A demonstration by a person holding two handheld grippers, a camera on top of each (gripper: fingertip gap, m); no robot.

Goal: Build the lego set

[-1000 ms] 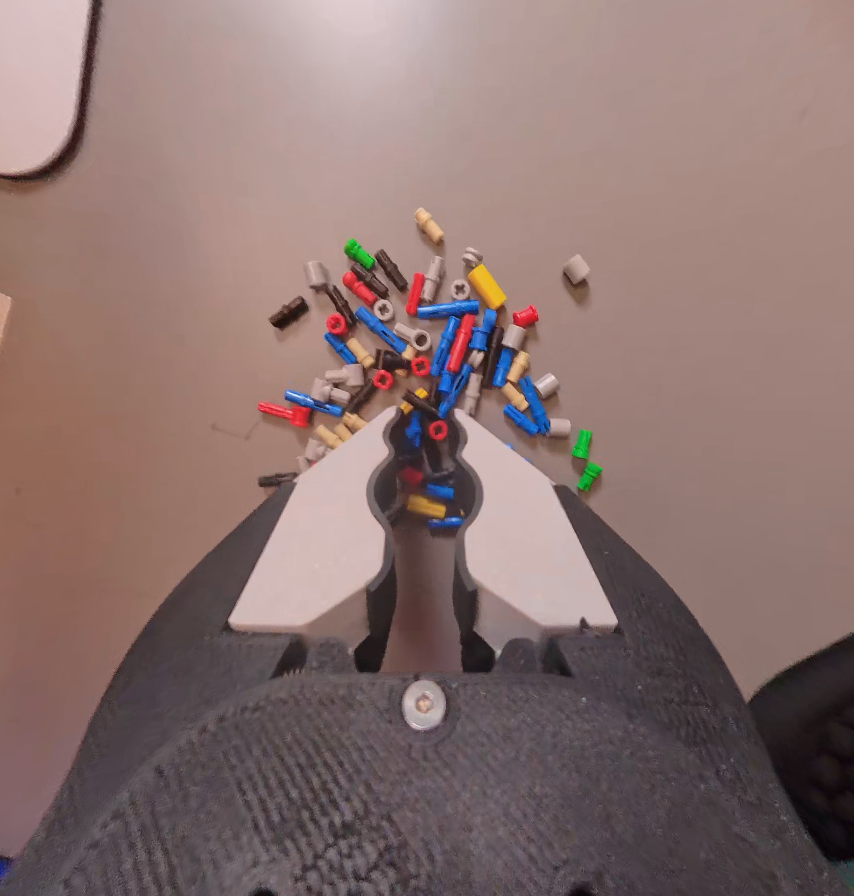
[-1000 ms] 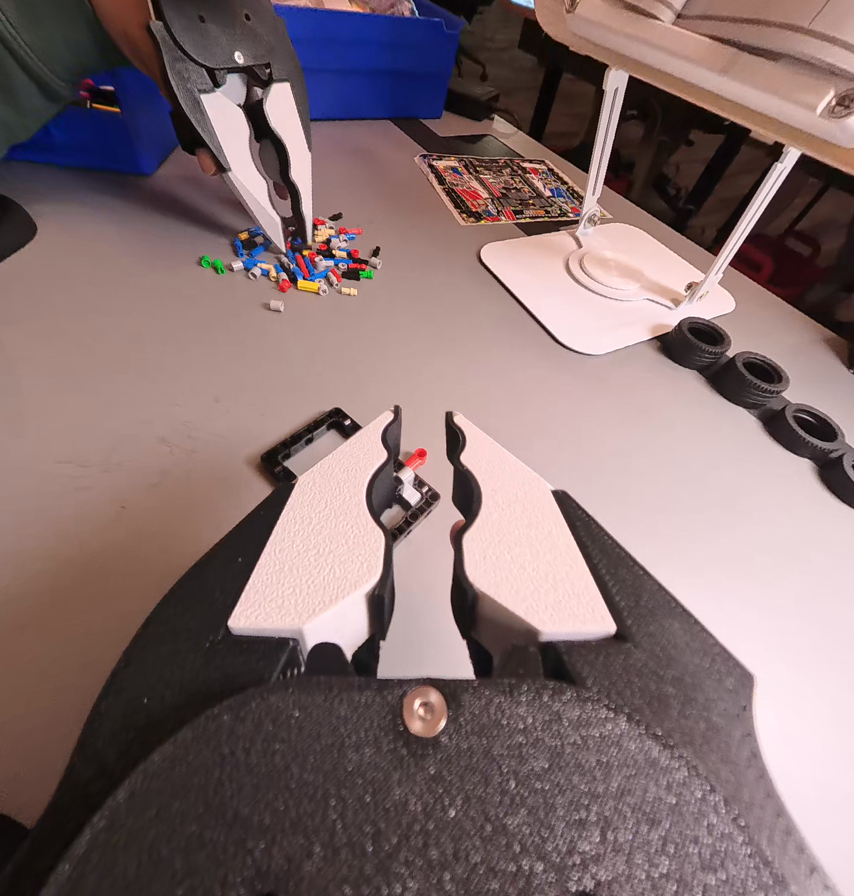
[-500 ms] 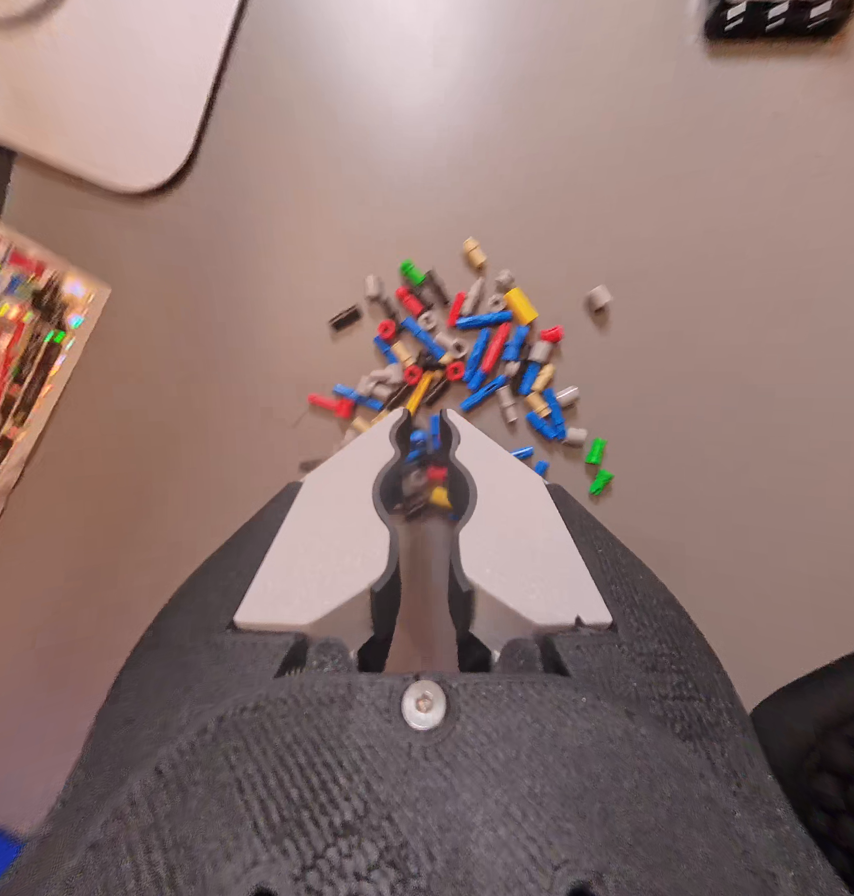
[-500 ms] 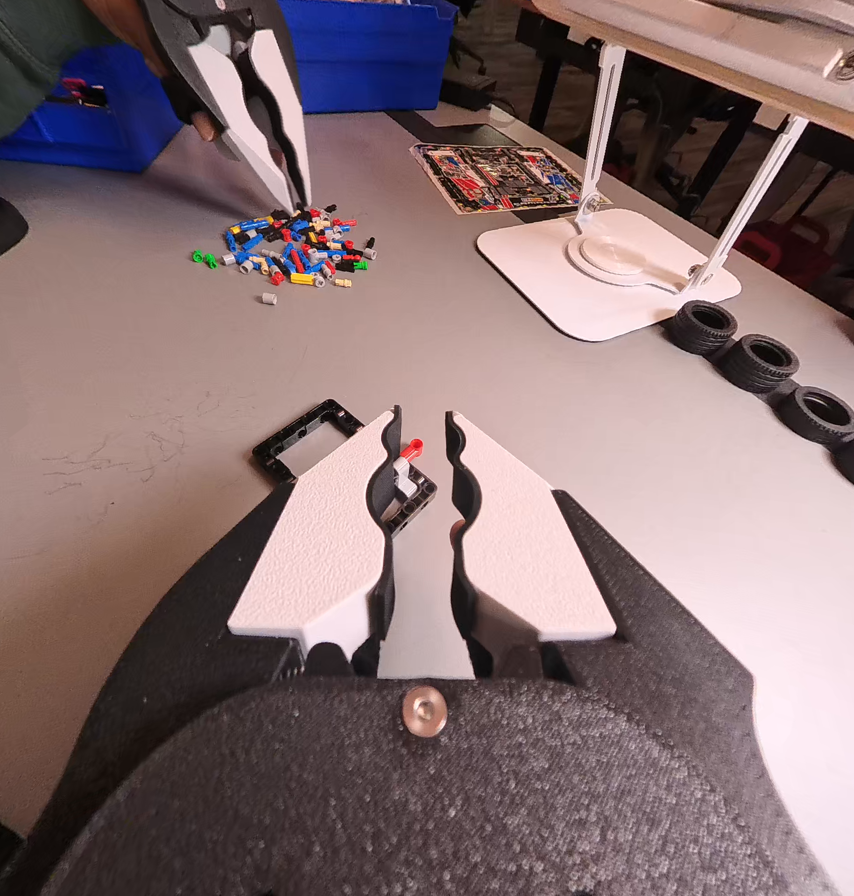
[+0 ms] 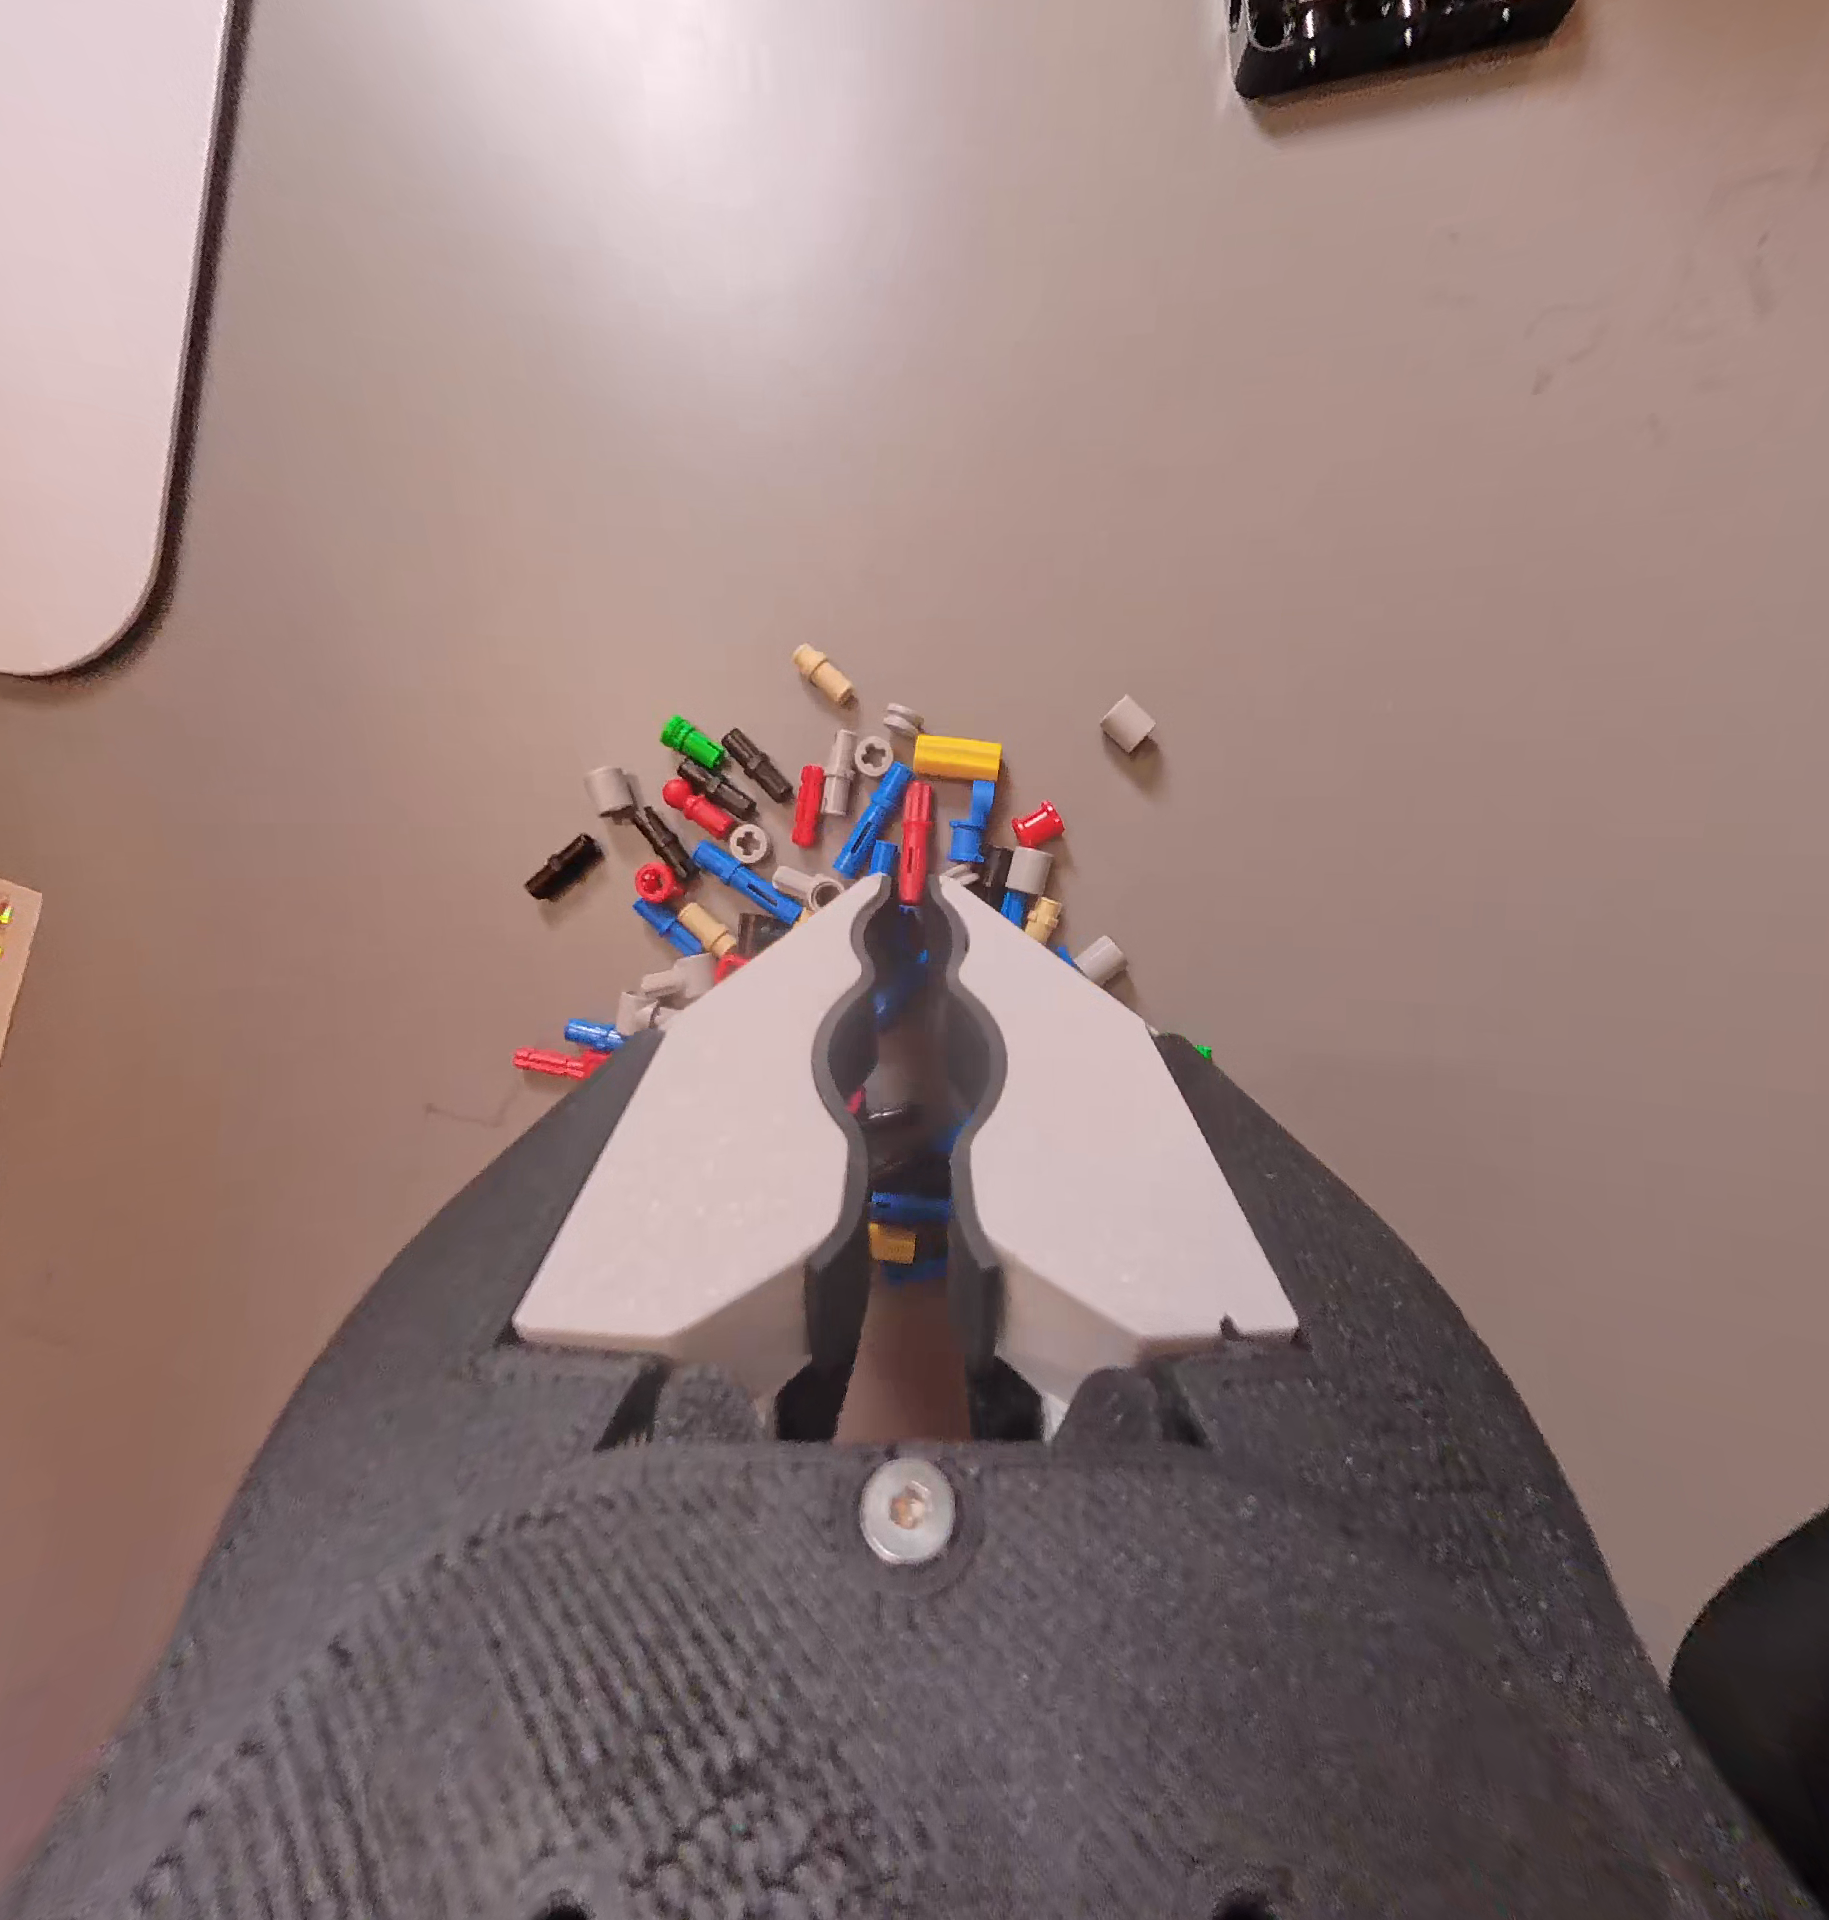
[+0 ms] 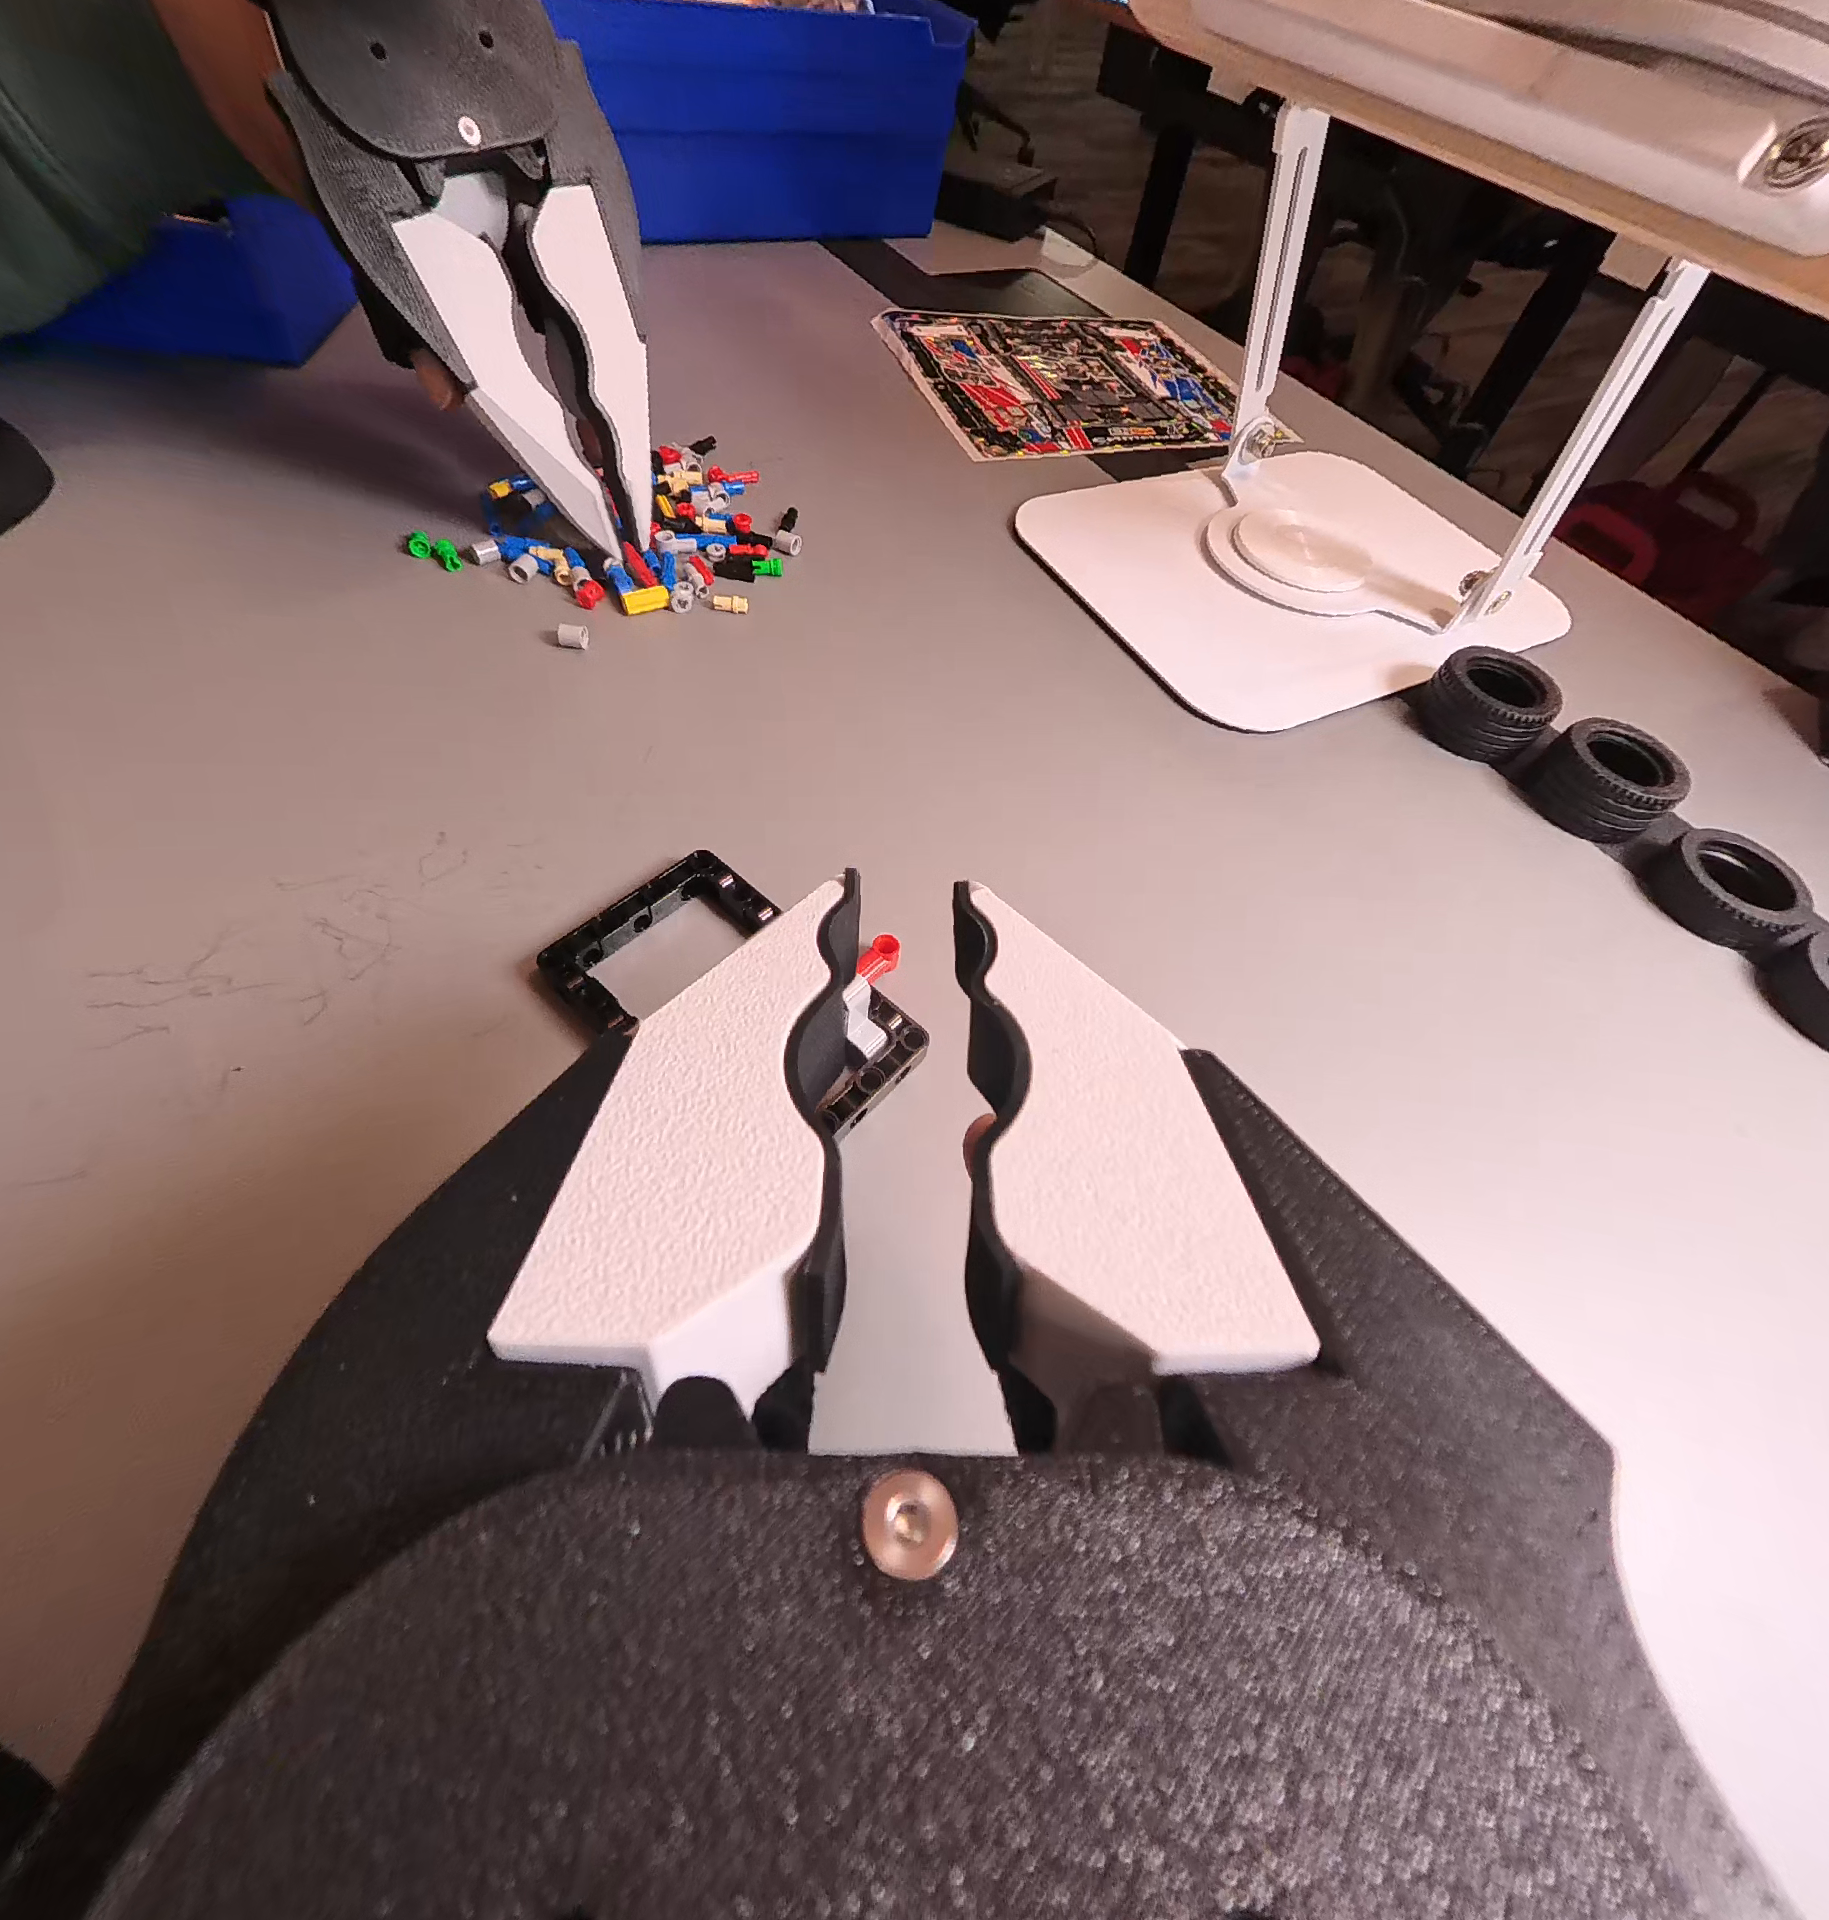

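Note:
A pile of small coloured lego pins (image 5: 837, 831) lies on the grey table and also shows in the right wrist view (image 6: 671, 551). My left gripper (image 5: 912, 891) points down into the pile, its tips closed on the near end of a red pin (image 5: 916, 831). From the right wrist view it (image 6: 624, 535) stands steeply over the pile. My right gripper (image 6: 905, 883) is open and empty, low over a black rectangular frame (image 6: 640, 925) that carries a grey connector with a red pin (image 6: 879, 956). Its left finger hides part of the frame.
A white stand base (image 6: 1294, 582) sits at the right, with a sticker sheet (image 6: 1055, 384) behind it. Several black tyres (image 6: 1616, 769) line the right edge. Blue bins (image 6: 764, 125) stand at the back. A lone grey bush (image 5: 1128, 722) lies right of the pile. About 25 cm separates my left fingertips from my right.
My left gripper rose off the pile, came back down, and its jaws narrowed onto a red pin. My right gripper has stayed open over the black frame.

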